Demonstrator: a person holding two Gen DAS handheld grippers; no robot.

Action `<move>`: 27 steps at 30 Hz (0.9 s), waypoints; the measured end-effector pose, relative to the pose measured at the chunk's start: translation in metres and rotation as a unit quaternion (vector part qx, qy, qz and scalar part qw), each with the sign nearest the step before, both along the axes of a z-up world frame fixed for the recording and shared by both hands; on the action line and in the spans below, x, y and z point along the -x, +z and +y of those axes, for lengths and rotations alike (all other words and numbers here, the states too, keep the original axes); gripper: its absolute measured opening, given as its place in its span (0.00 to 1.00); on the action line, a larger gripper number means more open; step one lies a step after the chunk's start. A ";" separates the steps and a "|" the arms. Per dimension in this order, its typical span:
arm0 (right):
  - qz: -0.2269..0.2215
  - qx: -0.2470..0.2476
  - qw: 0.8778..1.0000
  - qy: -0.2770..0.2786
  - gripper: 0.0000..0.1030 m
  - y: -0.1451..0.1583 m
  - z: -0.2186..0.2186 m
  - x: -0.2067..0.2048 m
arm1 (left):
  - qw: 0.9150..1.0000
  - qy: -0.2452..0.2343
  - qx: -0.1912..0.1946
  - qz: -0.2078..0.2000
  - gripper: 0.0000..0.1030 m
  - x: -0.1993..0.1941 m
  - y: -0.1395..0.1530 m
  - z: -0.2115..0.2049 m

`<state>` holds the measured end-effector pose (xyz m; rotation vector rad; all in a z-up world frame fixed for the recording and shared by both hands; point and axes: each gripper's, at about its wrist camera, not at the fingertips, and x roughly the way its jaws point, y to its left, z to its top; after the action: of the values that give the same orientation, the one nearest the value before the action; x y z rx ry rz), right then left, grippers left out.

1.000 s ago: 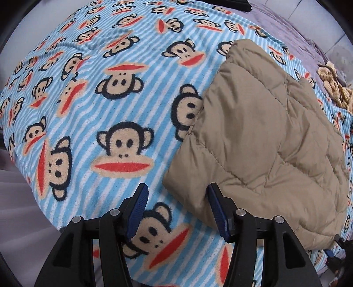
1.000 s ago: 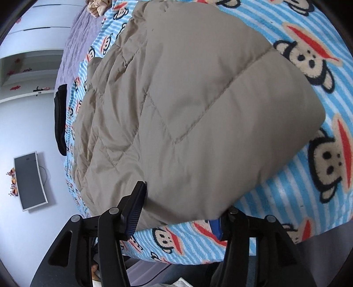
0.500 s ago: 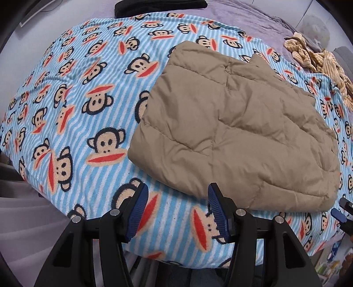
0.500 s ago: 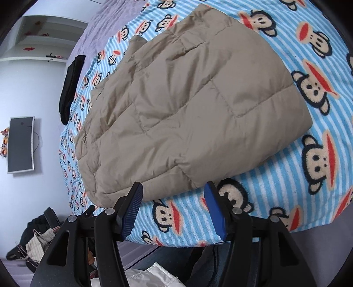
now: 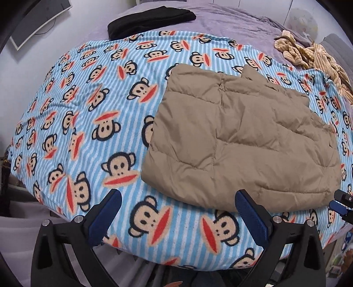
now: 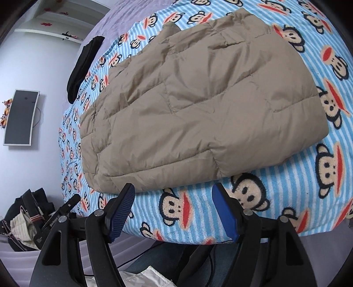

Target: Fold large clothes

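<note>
The left gripper (image 5: 178, 208) has its jaws spread wide with nothing between them, hovering over the near edge of the bed; the right gripper (image 6: 173, 204) likewise stands with jaws apart and empty. Just ahead of the left jaws and a little to their right lies the folded tan quilted jacket (image 5: 240, 141), a puffy rectangle resting flat on the monkey-print blanket (image 5: 92, 123), its near hem close to the right finger (image 5: 249, 212) but not touching it. In the left wrist view its long axis runs from near the jaws away toward the far right, where a pointed corner of fabric sticks up at the far edge. In the right wrist view the jacket (image 6: 198, 99) lies directly beyond the jaws, its near folded edge just past the blue pads (image 6: 120, 212), stretching from lower left to upper right. Further out, a black garment (image 5: 150, 21) lies on the purple sheet (image 5: 231, 19) beyond the blanket, and a beige knitted item (image 5: 313, 55) sits at the far right. A monitor (image 6: 19, 117) hangs on the wall to the left.
</note>
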<state>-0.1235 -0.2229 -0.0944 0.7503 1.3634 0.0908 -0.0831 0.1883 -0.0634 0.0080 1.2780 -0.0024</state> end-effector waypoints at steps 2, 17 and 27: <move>0.000 -0.002 1.000 -0.007 0.73 -0.002 0.010 -0.008 | 1.000 -0.008 0.003 0.002 1.00 -0.011 -0.001 0.009; 0.007 0.031 0.999 -0.030 0.87 -0.012 0.093 -0.067 | 0.997 -0.069 0.024 0.039 1.00 -0.088 -0.045 0.047; 0.013 0.054 0.998 -0.024 0.87 -0.015 0.105 -0.077 | 0.995 -0.071 0.035 0.059 1.00 -0.096 -0.060 0.038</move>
<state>-0.0466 -0.1180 -0.1095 0.6949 1.3626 -0.0298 0.0126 0.2258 -0.1239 0.0380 1.3919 -0.1722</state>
